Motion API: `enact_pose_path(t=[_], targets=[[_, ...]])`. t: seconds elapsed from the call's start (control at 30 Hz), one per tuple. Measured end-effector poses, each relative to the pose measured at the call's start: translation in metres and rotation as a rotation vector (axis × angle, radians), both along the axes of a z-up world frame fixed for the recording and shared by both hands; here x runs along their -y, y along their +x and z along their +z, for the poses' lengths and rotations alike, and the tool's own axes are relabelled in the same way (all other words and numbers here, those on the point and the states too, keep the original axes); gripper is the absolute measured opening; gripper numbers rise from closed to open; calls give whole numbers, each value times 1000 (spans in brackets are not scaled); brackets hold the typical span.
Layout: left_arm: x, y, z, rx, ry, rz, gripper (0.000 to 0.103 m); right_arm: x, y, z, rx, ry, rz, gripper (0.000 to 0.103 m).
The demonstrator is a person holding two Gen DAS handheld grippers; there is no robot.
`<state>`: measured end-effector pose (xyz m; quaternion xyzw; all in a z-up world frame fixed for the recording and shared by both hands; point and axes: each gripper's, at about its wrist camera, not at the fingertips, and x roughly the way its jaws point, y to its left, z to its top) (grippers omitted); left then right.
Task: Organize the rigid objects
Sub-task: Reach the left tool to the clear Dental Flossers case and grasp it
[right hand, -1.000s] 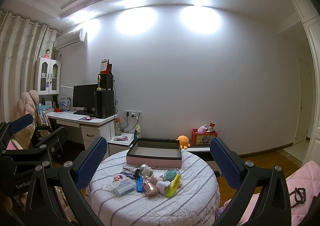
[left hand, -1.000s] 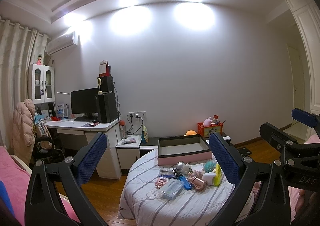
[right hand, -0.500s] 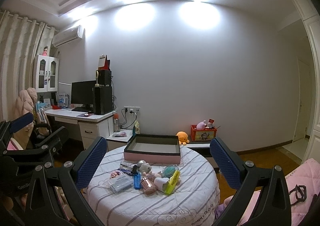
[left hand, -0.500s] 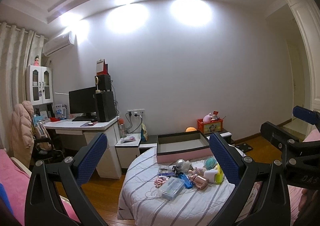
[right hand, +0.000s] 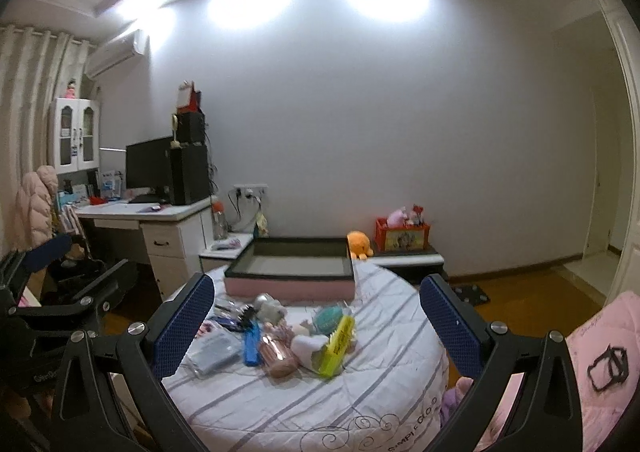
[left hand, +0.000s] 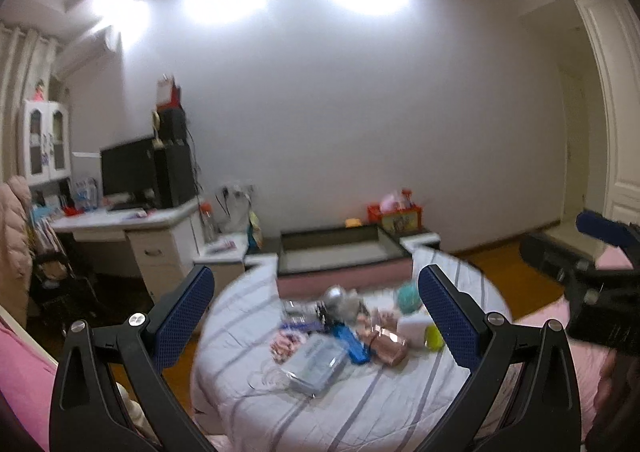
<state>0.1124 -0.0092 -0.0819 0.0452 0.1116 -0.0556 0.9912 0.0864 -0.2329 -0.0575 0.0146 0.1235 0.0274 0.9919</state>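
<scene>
Both grippers, left (left hand: pixel 316 316) and right (right hand: pixel 316 324), jaws apart and empty, face small objects (right hand: pixel 288 336) clustered near the tray (right hand: pixel 290 272), presumably their destination

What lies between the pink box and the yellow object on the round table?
In the right wrist view, a teal round object lies between the pink box and the yellow object.
</scene>
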Motion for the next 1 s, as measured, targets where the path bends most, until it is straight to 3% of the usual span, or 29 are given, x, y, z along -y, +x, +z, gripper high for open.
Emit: enact_pose_path(t=[0.17, 0.4, 0.8, 0.87, 1.0], targets=[[-7, 52, -54, -169, 19, 2, 103, 16, 51, -43, -150, 43, 14, 103], [-14, 93, -111, -326, 33, -7, 103, 27, 94, -94, -294, 33, 8, 103], [-17, 153, -155, -498, 36, -28, 103, 45, 132, -135, -425, 72, -23, 103], [-17, 157, -163, -525, 22, -43, 100, 46, 138, -137, -434, 75, -25, 103], [-17, 154, -162, -523, -23, -94, 76, 49, 144, -142, -448, 84, -21, 103]])
